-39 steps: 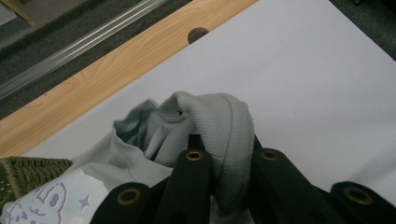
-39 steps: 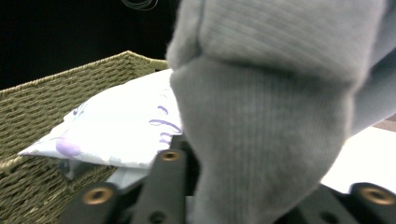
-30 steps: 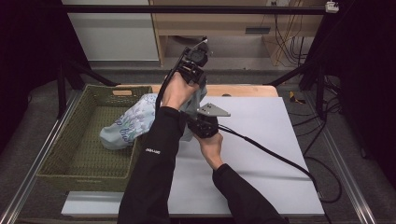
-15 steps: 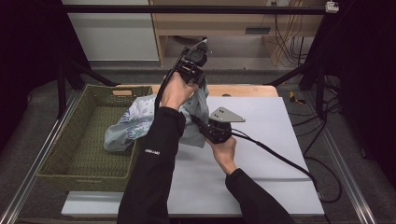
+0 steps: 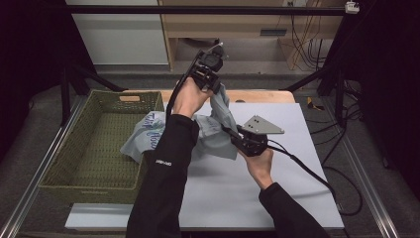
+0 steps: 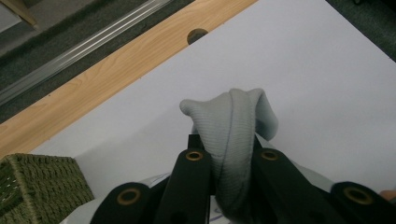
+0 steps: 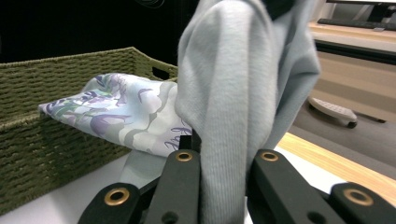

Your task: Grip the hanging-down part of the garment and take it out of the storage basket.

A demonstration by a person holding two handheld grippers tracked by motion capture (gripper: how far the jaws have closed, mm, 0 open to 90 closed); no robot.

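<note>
Woven green basket [image 5: 89,148] sits at the left end of the white tabletop [image 5: 277,198]. Its floor is bare; the one thing in it is a printed corner of the light grey-blue garment [image 5: 218,134], which drapes over the basket's right rim [image 5: 146,148] and hangs partly inside. Probably a T-shirt, though it's too bunched up in the high view to be sure.

The rest of the garment lies crumpled on the tabletop just right of the basket, with one section lifted off the surface.

Left claw [image 5: 214,88] is held high near the far wooden edge [image 5: 257,95] of the tabletop, clamped on a fold of plain ribbed-looking fabric [image 6: 233,140]; the left gripper view shows the cloth pinched between the black jaws.

Right claw [image 5: 233,135] is lower and nearer the person, likewise clamped on the fabric [image 7: 224,130].

The stretch of cloth between the two claws runs as a taut-ish band, long axis slanting from the raised left claw down toward the right claw. The printed side [image 7: 126,112] faces the basket.
</note>
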